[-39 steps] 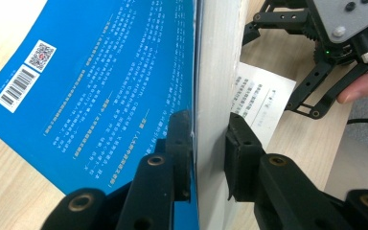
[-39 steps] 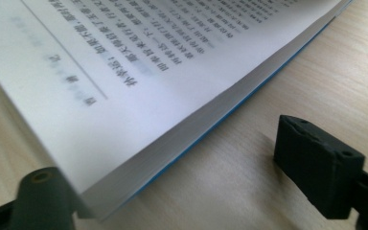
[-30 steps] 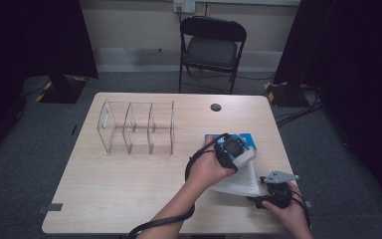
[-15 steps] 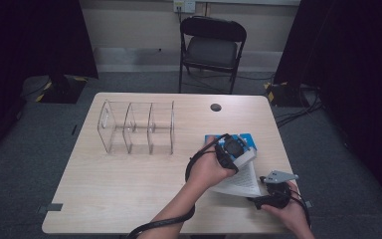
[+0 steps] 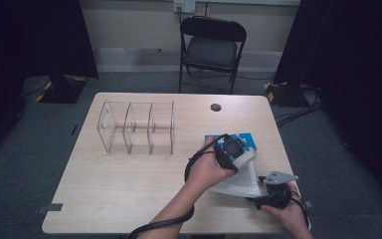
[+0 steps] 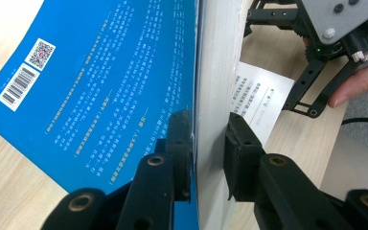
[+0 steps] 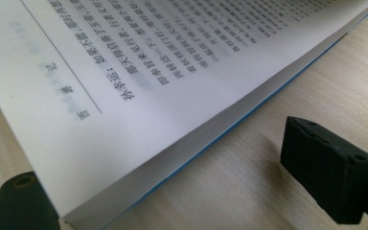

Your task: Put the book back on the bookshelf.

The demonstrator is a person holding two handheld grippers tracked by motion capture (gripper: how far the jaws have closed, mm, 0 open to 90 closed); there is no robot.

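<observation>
A book lies open at the table's right front. Its blue cover (image 5: 244,137) (image 6: 100,81) is raised and its white printed pages (image 5: 239,182) (image 7: 139,81) spread toward the front edge. My left gripper (image 5: 241,154) (image 6: 210,143) is shut on the book's thick page block, with the blue cover against one pad. My right gripper (image 5: 261,191) (image 7: 172,187) sits at the book's near corner and is open. Its jaws have just been closing a little. One jaw lies under the pages and the other pad (image 7: 328,175) stands apart from them over the table.
A clear acrylic rack (image 5: 137,127) with three compartments stands at the table's back left. A small black disc (image 5: 215,107) lies near the far edge. A folding chair (image 5: 211,45) stands beyond the table (image 5: 129,189). The right hand is close to the front right corner.
</observation>
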